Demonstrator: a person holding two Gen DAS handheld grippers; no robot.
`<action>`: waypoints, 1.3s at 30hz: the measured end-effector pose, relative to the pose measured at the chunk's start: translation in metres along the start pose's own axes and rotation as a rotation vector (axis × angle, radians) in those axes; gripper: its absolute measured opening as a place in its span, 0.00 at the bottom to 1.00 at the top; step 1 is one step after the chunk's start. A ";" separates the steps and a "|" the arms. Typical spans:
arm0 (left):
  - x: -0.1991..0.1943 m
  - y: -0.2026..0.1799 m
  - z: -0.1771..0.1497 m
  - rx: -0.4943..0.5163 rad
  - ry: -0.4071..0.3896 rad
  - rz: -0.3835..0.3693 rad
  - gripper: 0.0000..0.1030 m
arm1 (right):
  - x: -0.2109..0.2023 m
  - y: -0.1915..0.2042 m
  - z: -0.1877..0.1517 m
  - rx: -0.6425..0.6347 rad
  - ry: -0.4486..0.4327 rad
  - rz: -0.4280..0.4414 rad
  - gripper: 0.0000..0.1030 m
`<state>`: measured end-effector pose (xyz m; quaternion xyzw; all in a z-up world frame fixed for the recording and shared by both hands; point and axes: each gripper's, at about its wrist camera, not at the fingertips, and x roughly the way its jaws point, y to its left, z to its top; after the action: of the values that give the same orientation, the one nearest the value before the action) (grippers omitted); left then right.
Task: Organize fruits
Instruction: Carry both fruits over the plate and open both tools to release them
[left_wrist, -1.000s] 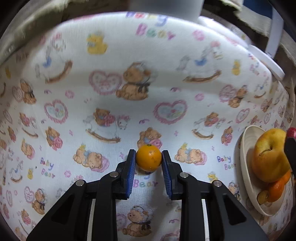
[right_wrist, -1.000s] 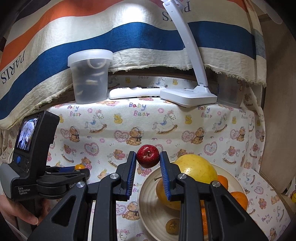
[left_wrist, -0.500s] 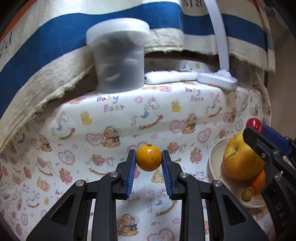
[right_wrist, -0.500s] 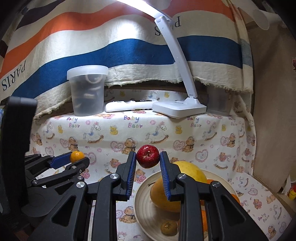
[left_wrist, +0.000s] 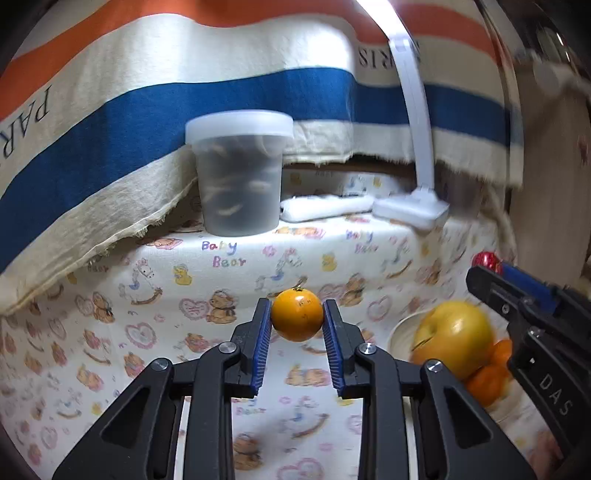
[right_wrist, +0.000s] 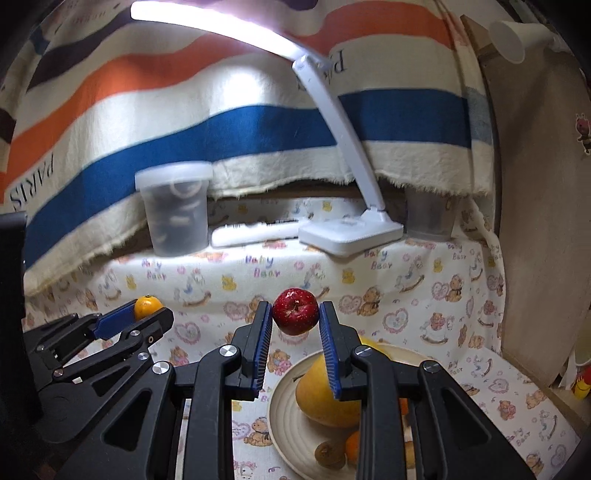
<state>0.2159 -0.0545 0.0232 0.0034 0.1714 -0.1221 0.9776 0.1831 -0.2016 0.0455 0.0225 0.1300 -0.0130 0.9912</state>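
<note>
My left gripper (left_wrist: 296, 319) is shut on a small orange (left_wrist: 296, 314), held in the air above the patterned cloth; the right wrist view shows that orange (right_wrist: 147, 306) at the left. My right gripper (right_wrist: 295, 314) is shut on a small red apple (right_wrist: 295, 311), raised over the cream plate (right_wrist: 286, 413). In the left wrist view the red apple (left_wrist: 487, 259) shows at the far right. The plate holds a large yellow apple (right_wrist: 321, 395), small oranges (right_wrist: 353, 443) and a brown kiwi (right_wrist: 327, 452). The yellow apple (left_wrist: 452, 338) and oranges (left_wrist: 487, 380) also appear at the right of the left wrist view.
On the raised ledge at the back stand a lidded translucent tub (left_wrist: 238, 173), a white remote (left_wrist: 325, 206) and a white desk lamp (right_wrist: 349, 232). A grey cup (right_wrist: 430, 218) stands right of the lamp. A striped cloth (right_wrist: 221, 140) hangs behind. A wooden board (right_wrist: 535, 229) closes the right side.
My left gripper has risen and tilted up with the orange, from looking down at the cloth to facing the back ledge. My right gripper has lifted a little with the red apple.
</note>
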 end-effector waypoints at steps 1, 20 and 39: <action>-0.003 0.002 0.003 -0.047 0.013 -0.025 0.26 | -0.005 -0.002 0.004 -0.008 -0.005 0.007 0.27; -0.056 -0.113 -0.002 0.140 0.045 -0.159 0.26 | -0.067 -0.134 -0.007 0.097 0.005 0.013 0.27; -0.004 -0.113 -0.048 0.117 0.251 -0.153 0.26 | -0.017 -0.137 -0.040 0.111 0.285 0.165 0.27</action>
<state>0.1692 -0.1611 -0.0164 0.0623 0.2845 -0.2044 0.9346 0.1520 -0.3361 0.0059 0.0893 0.2660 0.0649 0.9576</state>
